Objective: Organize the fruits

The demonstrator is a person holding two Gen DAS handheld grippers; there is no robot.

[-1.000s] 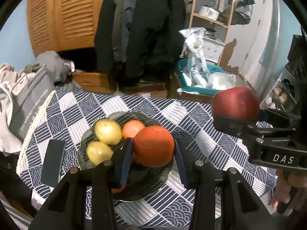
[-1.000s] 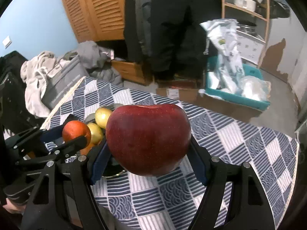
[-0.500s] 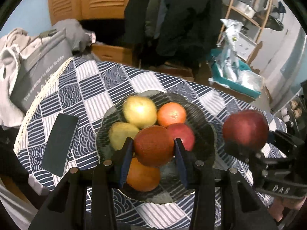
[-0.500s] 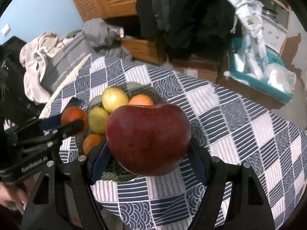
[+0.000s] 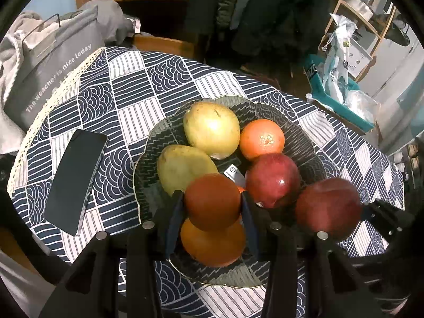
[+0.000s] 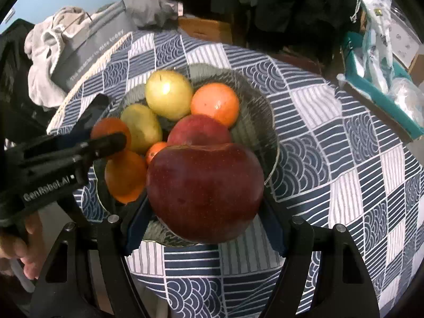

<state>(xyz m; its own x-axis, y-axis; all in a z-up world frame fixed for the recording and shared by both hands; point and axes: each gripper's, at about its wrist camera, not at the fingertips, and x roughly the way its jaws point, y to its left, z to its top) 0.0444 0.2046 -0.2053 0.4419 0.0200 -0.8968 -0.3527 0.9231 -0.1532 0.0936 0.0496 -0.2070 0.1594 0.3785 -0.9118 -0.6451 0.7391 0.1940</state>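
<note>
My left gripper (image 5: 212, 206) is shut on a small orange (image 5: 212, 202), held just above the near side of a dark glass plate (image 5: 299, 137). On the plate lie two yellow-green pears (image 5: 211, 129), an orange (image 5: 261, 139), a red apple (image 5: 273, 180) and another orange (image 5: 212, 246) under the held one. My right gripper (image 6: 205, 212) is shut on a big dark red apple (image 6: 205, 190) over the plate's (image 6: 254, 98) near right rim. In the right wrist view the left gripper (image 6: 106, 139) comes in from the left with its orange (image 6: 110, 129).
A black phone (image 5: 75, 180) lies on the patterned tablecloth (image 5: 127, 90) left of the plate. A grey bag (image 5: 53, 61) and clothes sit beyond the table's left edge. A hand (image 6: 18, 243) holds the left gripper. Shelves and a teal bin (image 5: 341, 98) stand at the back right.
Both grippers have come down and tilted toward the plate, each keeping its fruit. The plate and its fruits now fill much more of both views.
</note>
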